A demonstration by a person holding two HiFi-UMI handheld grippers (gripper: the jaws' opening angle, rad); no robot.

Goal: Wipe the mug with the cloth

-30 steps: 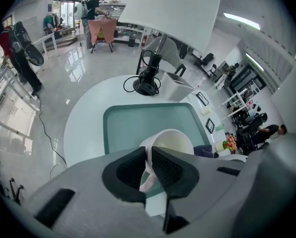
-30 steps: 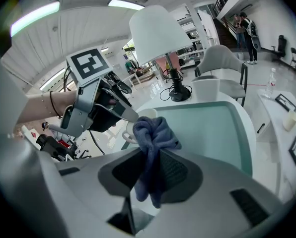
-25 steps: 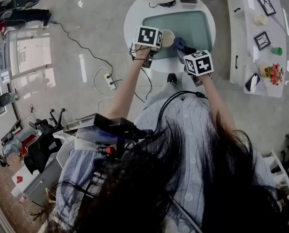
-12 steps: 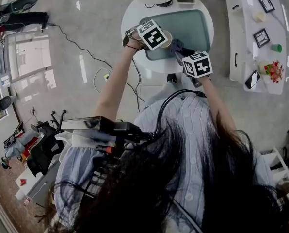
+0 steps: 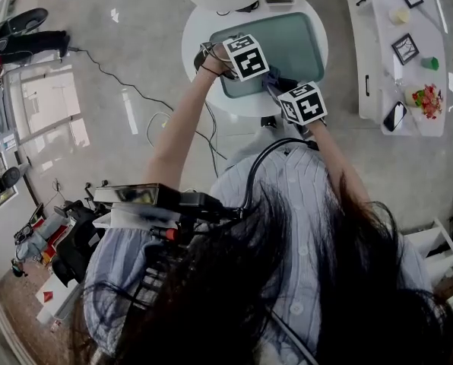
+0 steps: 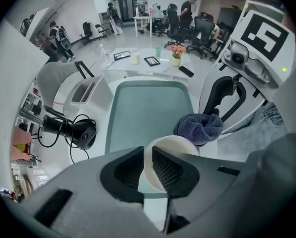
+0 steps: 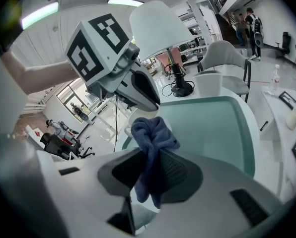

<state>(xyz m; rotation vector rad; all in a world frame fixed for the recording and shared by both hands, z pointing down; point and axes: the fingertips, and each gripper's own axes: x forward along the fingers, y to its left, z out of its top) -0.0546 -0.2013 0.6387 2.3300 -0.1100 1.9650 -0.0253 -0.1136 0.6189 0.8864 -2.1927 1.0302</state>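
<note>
Currently left gripper (image 6: 147,157) fingers pinch the mug (image 6: 180,146) by its rim, while right gripper (image 7: 151,171) fingers clamp the cloth (image 7: 151,131) beside it.

Teal tray (image 6: 148,108) bare ahead of mug (image 6: 173,148): open room over its middle & far end. Table's far rim crowded w/ 2 obstacles: desk lamp (image 7: 160,29) w/ cables at its base, white box (image 6: 86,90). R side tight: cloth (image 6: 200,128) just beside mug, R gripper (image 7: 155,170) behind it.
</note>
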